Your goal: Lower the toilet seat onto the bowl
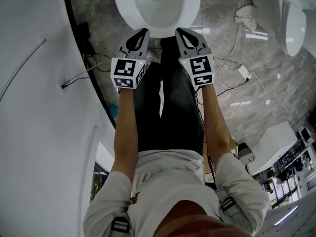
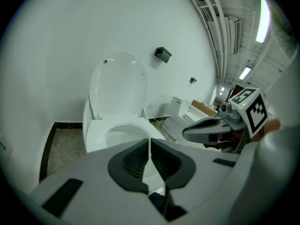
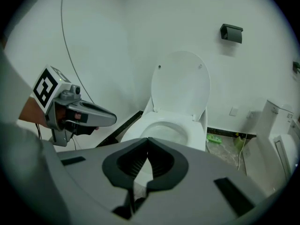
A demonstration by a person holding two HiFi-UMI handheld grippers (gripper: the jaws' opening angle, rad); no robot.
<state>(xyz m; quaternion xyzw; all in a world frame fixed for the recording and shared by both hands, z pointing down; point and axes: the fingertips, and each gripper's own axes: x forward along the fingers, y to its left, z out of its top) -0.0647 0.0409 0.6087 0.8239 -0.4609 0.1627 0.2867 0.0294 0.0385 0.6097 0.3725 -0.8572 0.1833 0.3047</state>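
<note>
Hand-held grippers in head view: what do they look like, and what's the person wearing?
Both alike: left hand-held gripper and right hand-held gripper have grey tapered shells, black ribbed pads, each with a white cube of black square markers and a green light. Person wears a light short-sleeved shirt, dark trousers.

Cool, even indoor light, with heavy fisheye bending in both gripper views.
Light is cast by ceiling strip lights (image 2: 262,18), which glare at the upper right of the left gripper view. In the head view, bright streaks are reflected off the glossy floor (image 1: 291,78) at the upper right, and the toilet bowl (image 1: 158,6) is nearly washed out. Both gripper views are ringed by black corners, and lines are bowed toward the edges. The nearest grey surfaces along the bottom are rendered soft.
</note>
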